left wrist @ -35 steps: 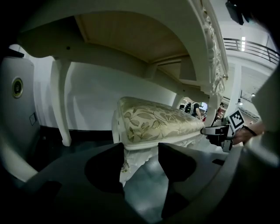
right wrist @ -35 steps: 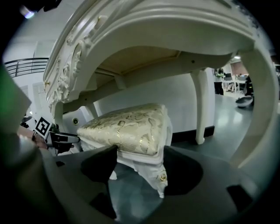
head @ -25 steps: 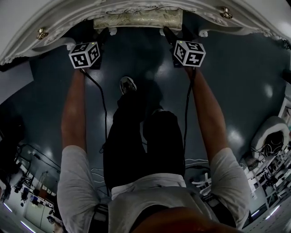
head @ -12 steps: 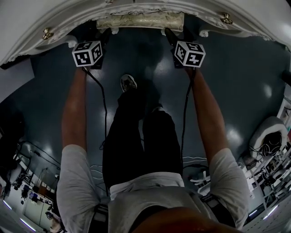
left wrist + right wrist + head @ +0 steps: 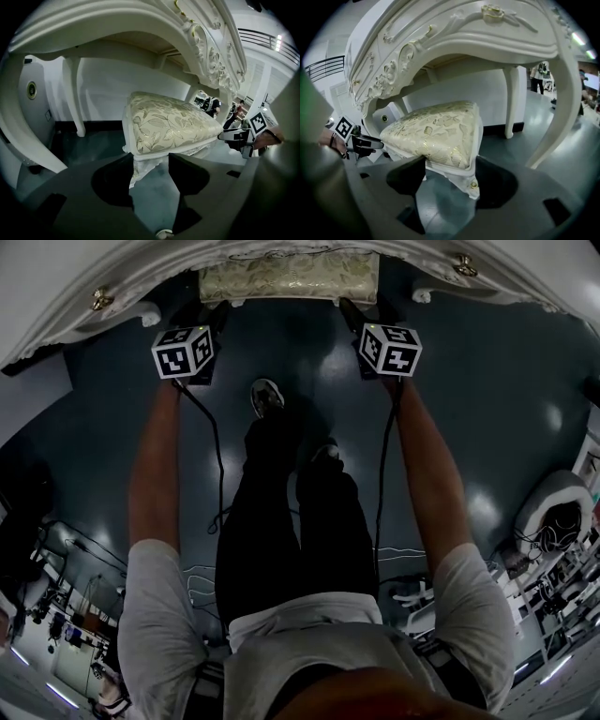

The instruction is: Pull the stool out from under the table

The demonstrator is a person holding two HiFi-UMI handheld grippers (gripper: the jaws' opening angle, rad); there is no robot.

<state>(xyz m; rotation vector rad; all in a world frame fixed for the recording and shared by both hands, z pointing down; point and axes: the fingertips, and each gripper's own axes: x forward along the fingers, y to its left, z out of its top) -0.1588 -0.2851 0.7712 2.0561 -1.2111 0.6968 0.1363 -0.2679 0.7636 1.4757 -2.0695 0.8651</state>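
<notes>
The stool (image 5: 286, 277), white with a cream leaf-pattern seat, stands partly under the ornate white table (image 5: 56, 296), its near edge showing past the rim. My left gripper (image 5: 216, 315) is at the stool's near-left corner. In the left gripper view that corner and leg (image 5: 150, 157) fill the gap of the left gripper (image 5: 150, 164), whose jaws have just closed a little onto them. My right gripper (image 5: 352, 313) is at the near-right corner. In the right gripper view the right gripper (image 5: 450, 166) is shut on the cushioned corner (image 5: 459, 154).
The table's curved legs (image 5: 560, 103) and a straight back leg (image 5: 511, 101) stand right of the stool. A white wall runs behind it. The person's legs and a shoe (image 5: 265, 395) are on the dark floor between my arms. Equipment and cables (image 5: 553, 540) crowd the right side.
A little more of the stool's seat shows from under the table's edge. My left gripper has shifted slightly to the right. The person's feet have shifted on the floor.
</notes>
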